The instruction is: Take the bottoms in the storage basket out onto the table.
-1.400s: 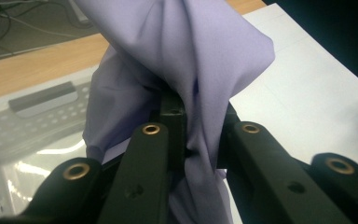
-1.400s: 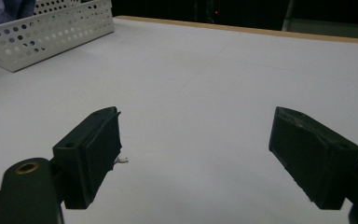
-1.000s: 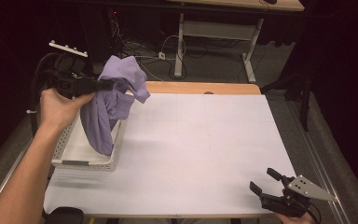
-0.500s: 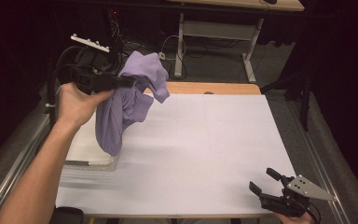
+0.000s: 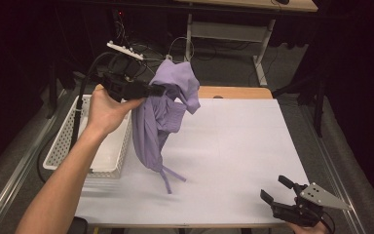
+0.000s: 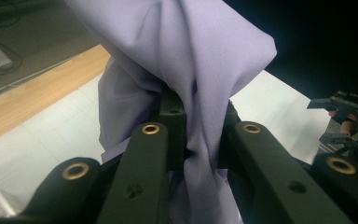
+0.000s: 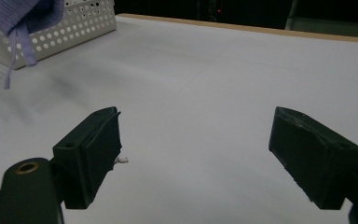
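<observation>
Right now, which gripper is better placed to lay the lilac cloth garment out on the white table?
Left. The left gripper is shut on the lilac cloth garment, which hangs over the white table. The right gripper waits open at the near corner.

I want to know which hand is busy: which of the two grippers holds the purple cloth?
The left gripper, its jaws shut on the purple cloth. The right gripper is open, holding nothing.

A dark room is being lit dimly; a grey floor (image 5: 292, 63) and a metal-legged desk (image 5: 224, 29) are being shown beyond the table's far edge.
</observation>
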{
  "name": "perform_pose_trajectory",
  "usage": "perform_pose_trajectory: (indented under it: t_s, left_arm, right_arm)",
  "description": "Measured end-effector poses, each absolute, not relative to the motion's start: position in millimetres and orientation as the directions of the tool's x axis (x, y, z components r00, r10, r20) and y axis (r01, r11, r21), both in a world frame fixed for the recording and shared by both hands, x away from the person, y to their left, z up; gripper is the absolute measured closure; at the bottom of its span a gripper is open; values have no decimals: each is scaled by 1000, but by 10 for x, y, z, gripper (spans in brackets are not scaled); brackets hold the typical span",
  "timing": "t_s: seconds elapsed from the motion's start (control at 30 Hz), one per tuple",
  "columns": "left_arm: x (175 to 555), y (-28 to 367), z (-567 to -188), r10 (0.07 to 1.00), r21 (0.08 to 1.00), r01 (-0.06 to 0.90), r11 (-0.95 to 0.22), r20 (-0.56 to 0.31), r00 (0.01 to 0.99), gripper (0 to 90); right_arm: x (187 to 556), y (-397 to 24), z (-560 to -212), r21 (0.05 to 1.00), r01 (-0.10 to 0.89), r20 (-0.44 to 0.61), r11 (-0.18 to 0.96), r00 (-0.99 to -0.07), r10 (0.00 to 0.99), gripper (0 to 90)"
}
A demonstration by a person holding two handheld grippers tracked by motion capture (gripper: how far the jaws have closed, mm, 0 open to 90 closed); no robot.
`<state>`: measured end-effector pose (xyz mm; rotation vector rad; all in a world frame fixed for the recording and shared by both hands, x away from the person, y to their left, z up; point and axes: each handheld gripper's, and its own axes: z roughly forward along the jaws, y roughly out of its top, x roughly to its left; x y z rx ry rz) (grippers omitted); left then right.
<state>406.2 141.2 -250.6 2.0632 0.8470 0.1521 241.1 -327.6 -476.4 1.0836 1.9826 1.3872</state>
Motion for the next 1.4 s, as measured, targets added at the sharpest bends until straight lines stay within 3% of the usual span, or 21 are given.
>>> perform_pose_trajectory:
  t_s: [0.7,1.4]
  left_arm:
    - [4184,1083,-2704,591,776,494,-392,-199,782,786]
    - [4417,910,-2904,625,771,511,-381,-192,756,788]
  right_arm:
    - [2415,-3276,-4767,928,332,55,169,-570,820,174]
    - [2417,-3278,-4768,928,333,55,169,-571,819,175]
